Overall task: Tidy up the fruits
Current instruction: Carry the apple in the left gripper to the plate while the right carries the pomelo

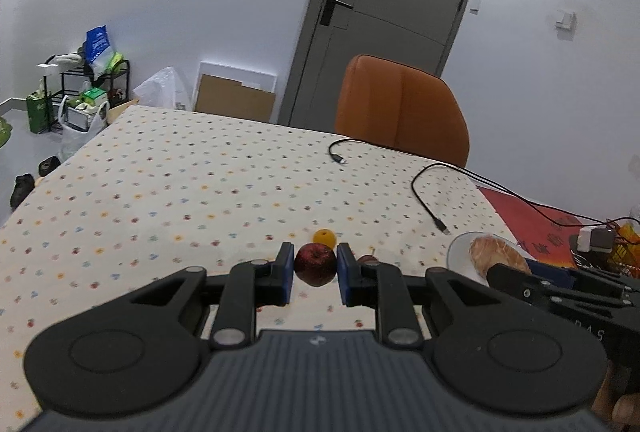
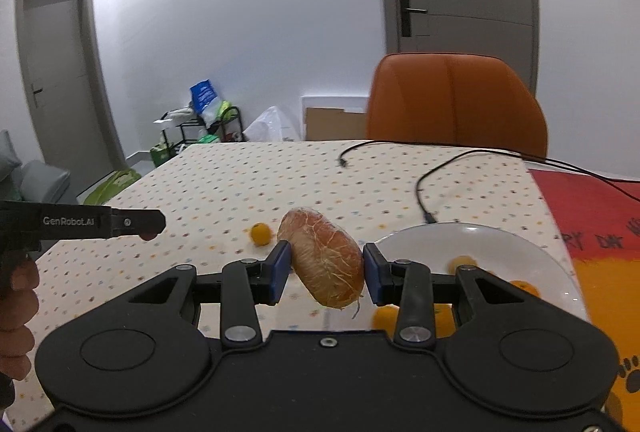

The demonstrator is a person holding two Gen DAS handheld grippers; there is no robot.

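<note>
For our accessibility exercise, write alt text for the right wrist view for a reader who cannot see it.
The right gripper holds a netted orange-brown fruit between its blue jaws, above a spotted tablecloth. To its right, a white plate holds small oranges; another orange lies on the cloth.

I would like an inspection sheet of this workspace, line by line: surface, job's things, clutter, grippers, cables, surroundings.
Surface: table with dotted cloth; red printed mat at its right end.
Job's things: red apple; wrapped brown fruit; small orange fruit loose on the cloth; glass plate holding more small orange fruits.
Clutter: small devices at the cable ends, beyond the plate.
Grippers: left gripper closed on the apple; right gripper closed on the wrapped fruit beside the plate.
Cables: two black cables lying loose on the cloth.
Surroundings: orange chair, grey door, rack with bags.
</note>
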